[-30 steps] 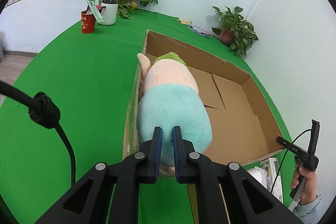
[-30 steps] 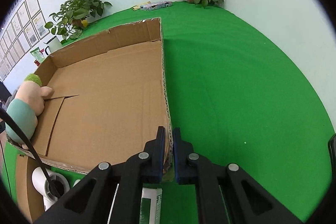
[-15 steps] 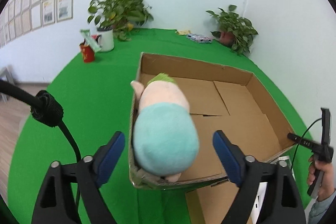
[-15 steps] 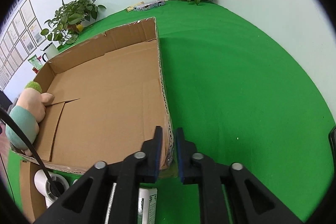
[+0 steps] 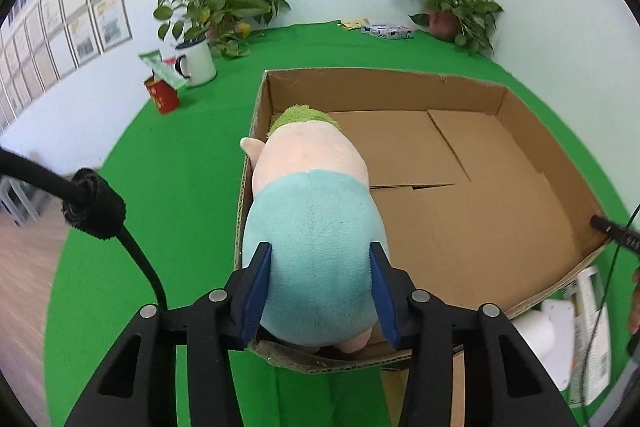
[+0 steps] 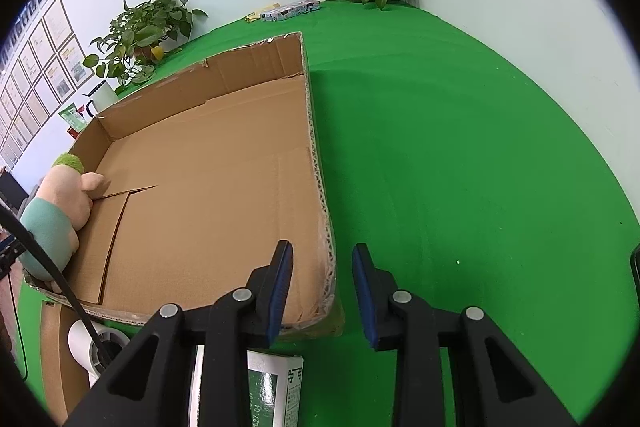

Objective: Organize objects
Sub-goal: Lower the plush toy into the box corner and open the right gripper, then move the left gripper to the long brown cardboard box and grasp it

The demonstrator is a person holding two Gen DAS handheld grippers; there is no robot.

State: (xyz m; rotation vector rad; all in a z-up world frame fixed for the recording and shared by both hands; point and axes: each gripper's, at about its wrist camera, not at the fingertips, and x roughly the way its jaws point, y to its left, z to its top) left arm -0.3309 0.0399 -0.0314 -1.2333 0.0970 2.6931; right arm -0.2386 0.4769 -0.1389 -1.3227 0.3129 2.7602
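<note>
Plush [image 5: 312, 227] inside box [image 5: 532, 163], at 9 o'clock wall, near corner. L gripper [image 5: 320, 293] wide open, pads either side of plush's teal end; contact unclear. R gripper [image 6: 322, 293] open, holding nothing, straddling box's 3 o'clock wall near front corner. Green cloth [image 6: 460, 147] under box.

Plush toy [image 5: 312, 227] fills box [image 5: 540, 163] left corner; floor beyond open.

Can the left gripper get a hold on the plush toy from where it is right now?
Probably yes. The left gripper is open with its fingers either side of the plush toy's teal end, nothing between them. The toy leans on the cardboard box's left wall, which might snag one finger.
</note>
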